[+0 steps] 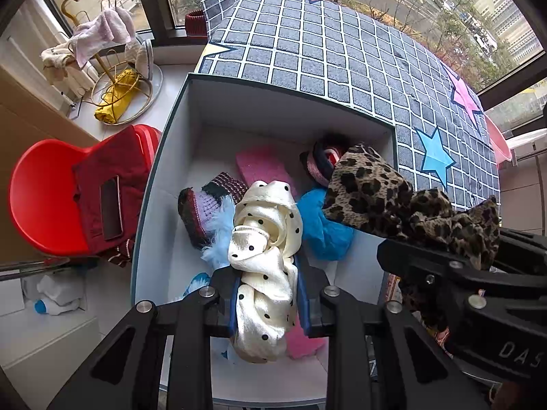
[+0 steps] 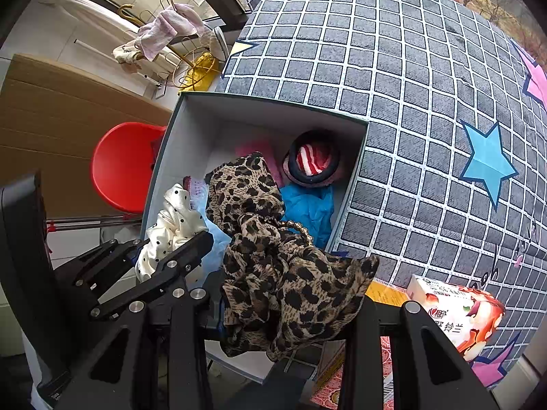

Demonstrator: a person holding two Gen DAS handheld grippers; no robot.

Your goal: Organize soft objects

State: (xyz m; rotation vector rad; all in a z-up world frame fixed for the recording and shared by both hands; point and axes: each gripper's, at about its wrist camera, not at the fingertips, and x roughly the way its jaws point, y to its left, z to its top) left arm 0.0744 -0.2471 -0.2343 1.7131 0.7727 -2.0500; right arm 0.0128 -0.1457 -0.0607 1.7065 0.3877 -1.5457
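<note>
My left gripper (image 1: 270,294) is shut on a cream polka-dot scarf (image 1: 265,256) and holds it over the open white box (image 1: 273,109). My right gripper (image 2: 287,307) is shut on a leopard-print scarf (image 2: 283,273), also over the box; this scarf shows in the left wrist view (image 1: 393,194) too. Inside the box lie a pink cloth (image 1: 263,167), a blue cloth (image 1: 321,225), a striped knit piece (image 1: 205,205), a light blue feathery item (image 1: 218,229) and a red-white striped roll (image 2: 312,160). The cream scarf appears in the right wrist view (image 2: 171,232).
The box sits by a grey checked bed cover with stars (image 1: 342,54). A red chair (image 1: 41,191) with dark red clothes and a phone (image 1: 111,208) stands left. A gold rack with towels (image 1: 102,41) is behind. A tissue pack (image 2: 454,317) lies right.
</note>
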